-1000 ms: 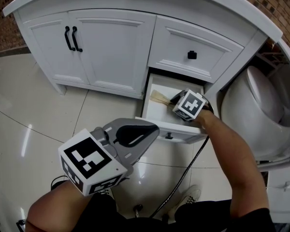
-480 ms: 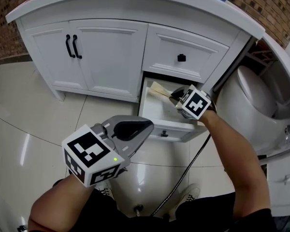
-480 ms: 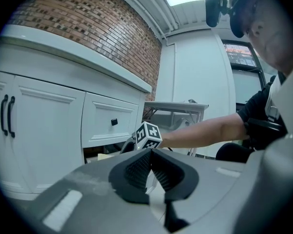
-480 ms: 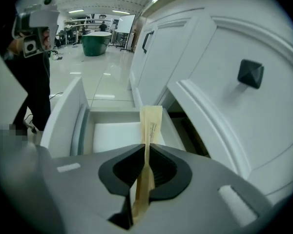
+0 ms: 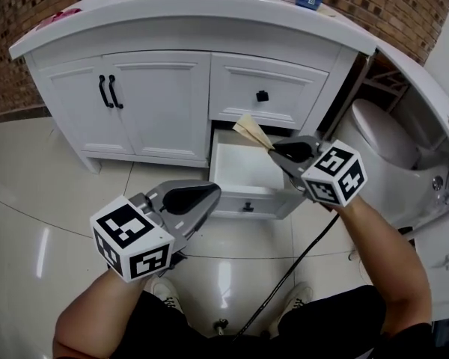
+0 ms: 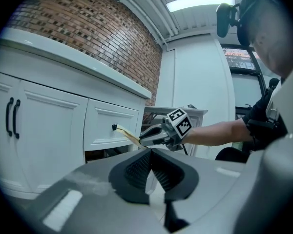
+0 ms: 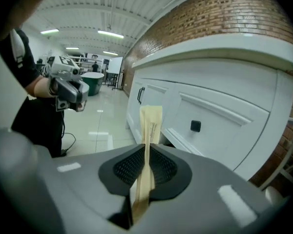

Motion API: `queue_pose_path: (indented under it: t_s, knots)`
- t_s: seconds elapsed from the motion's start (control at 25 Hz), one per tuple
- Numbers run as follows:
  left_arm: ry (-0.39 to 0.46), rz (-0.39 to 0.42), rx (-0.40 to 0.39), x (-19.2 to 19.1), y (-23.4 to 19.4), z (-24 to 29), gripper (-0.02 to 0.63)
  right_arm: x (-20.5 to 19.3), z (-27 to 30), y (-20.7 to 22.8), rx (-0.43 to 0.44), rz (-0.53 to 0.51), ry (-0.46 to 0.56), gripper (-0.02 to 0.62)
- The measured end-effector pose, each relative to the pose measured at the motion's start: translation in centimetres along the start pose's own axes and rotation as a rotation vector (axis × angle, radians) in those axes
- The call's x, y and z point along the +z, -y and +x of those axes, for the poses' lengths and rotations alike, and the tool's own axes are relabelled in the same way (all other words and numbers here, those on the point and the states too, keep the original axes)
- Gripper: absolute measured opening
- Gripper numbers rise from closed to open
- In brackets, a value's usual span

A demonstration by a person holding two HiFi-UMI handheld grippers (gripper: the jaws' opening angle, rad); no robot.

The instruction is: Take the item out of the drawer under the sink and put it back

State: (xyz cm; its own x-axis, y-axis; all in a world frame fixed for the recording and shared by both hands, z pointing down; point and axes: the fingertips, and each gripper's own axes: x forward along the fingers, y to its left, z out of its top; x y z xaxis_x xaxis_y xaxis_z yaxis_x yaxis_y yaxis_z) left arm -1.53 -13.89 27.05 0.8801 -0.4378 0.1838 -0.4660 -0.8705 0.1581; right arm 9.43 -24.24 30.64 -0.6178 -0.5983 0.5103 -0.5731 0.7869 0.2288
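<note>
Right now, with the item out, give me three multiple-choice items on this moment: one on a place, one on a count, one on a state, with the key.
1. Where is the beige packet?
A. Clamped in the right tool, up clear of the open drawer
B. Lying inside that drawer
C. In the left tool

2. How many black bar handles are on the cupboard doors?
A. One
B. Four
C. Two

3. The left tool's jaws are:
A. Wide apart
B. Together on nothing
C. Clamped on the packet

Answers:
1 A: the right gripper view shows the jaws closed on the packet.
2 C: a pair sits where the two doors meet.
3 B: the left gripper view shows its jaws meeting with nothing between them.
</note>
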Motion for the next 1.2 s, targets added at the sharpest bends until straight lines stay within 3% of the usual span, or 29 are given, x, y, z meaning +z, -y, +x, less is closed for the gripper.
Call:
queue_pose_path:
  t_s: [0.28,0.56,1.04,1.2]
  knots:
    - [-0.009,0.071,-0.028,-0.1,2.1,1.1,0.005,2.5,-6.3,-2.7,-0.019,0.165,0.197,0.031]
    - [-0.001,0.034,-0.052,-0.3,3.4,1.7,0.005,4.2,-10.7,-5.8,0.021,0.307,0.302,0.031]
    - [0.017,0.036,-0.031,0.2,2.8,1.4,0.005,0.1,-12.6,-8.9,0.024,0.395,0.276,0.031]
    - [0.016,0.031,-0.022,0.2,2.4,1.4,0.005,-0.1,-12.6,-9.7,0.034,0.364,0.260,0.031]
